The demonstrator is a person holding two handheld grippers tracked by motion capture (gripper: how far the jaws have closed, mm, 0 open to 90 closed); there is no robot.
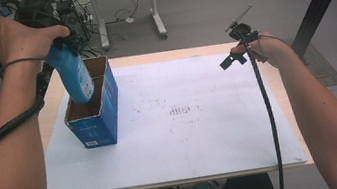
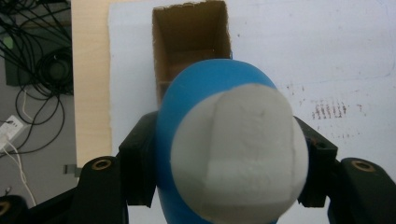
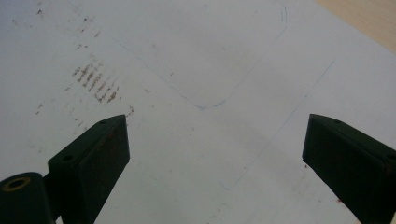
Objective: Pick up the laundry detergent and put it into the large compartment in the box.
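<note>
The left gripper (image 1: 65, 44) is clamped on a blue bottle (image 1: 75, 75), its jaws pressing the two sides just under the grey cap (image 2: 239, 154), so the bottle hangs below the gripper, leaning a little, with its base leading. That hold near the top leaves the lower body free to pass into the open blue box (image 1: 95, 110) directly beneath the gripper. In the high view the bottle's base is already inside the nearer of what look like two compartments, though the divider is hard to make out. The left gripper view looks straight down past the cap into the brown cardboard interior (image 2: 191, 42), which suggests the bottle is being lined up with the opening. The box stands upright on a white sheet (image 1: 188, 137) covering the surface. The right gripper (image 1: 236, 54) hovers well off to the side, jaws wide apart, holding nothing, above bare sheet with faint brown marks (image 3: 95, 84), probably kept clear.
</note>
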